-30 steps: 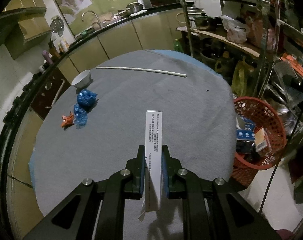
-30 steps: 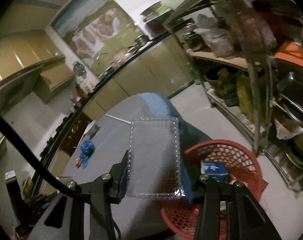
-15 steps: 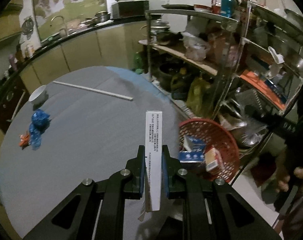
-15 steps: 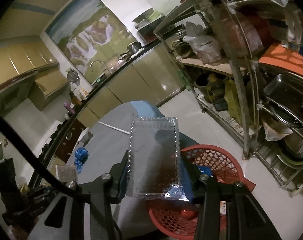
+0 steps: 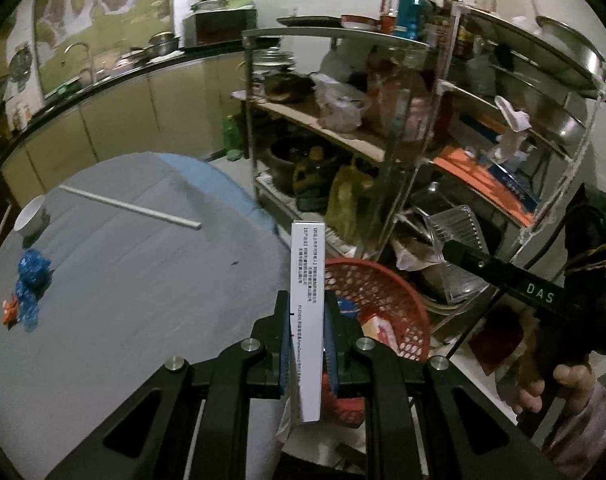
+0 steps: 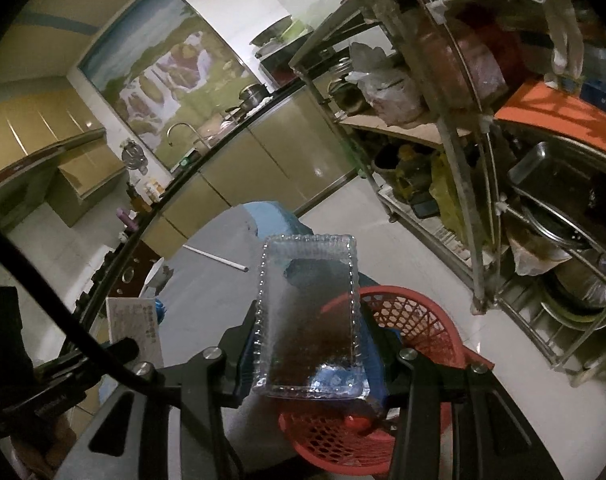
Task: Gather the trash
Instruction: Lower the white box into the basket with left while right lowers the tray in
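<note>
Dim kitchen, round table (image 5: 115, 280) under a grey cloth, beige counter cabinets behind, metal shelf rack (image 5: 419, 128) crammed with pots and bags on the right. Red mesh basket (image 5: 387, 296) sits on the floor between table edge and rack, with some boxes already inside.

Left gripper (image 5: 307, 312) is clamped on a slim white carton (image 5: 307, 280), tall and narrow, printed text on the facing side, standing upright between the blue pads at the table's edge, just beside the basket rim. The right wrist view shows its broad printed face (image 6: 133, 330).

Right gripper (image 6: 309, 340) grips a clear plastic clamshell tray (image 6: 309, 312), rectangular, beaded rim, see-through, held flat-face to the camera, above the near rim of the basket (image 6: 407, 320). From the left wrist view the tray (image 5: 455, 236) hangs in front of the rack, and a hand (image 5: 551, 384) holds the gripper's handle.

On the table: 2 crumpled blue wrappers (image 5: 31, 280), a small orange scrap (image 5: 10, 308), a white bowl (image 5: 31, 216), and a long white stick (image 5: 131, 206).
</note>
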The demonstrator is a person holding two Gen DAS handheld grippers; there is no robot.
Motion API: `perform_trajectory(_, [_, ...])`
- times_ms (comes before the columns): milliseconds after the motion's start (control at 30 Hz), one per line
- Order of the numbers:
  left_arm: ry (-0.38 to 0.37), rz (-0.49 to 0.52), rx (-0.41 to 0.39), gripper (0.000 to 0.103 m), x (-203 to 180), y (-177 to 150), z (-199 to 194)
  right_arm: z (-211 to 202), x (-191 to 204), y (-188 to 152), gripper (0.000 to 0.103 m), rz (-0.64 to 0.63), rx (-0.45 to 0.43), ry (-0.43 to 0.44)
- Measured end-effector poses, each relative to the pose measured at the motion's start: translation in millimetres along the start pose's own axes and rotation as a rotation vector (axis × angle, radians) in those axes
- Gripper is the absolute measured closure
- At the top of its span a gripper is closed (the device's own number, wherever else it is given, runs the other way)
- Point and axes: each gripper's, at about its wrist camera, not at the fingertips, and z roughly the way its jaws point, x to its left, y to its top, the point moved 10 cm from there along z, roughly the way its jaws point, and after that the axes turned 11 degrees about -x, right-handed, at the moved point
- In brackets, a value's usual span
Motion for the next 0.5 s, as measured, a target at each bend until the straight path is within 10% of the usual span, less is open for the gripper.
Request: perform_trajectory(500, [-0.029, 0.014, 0.001, 0.087, -25, -5, 17, -24, -38, 0, 0.055, 0.063, 0.003, -0.043])
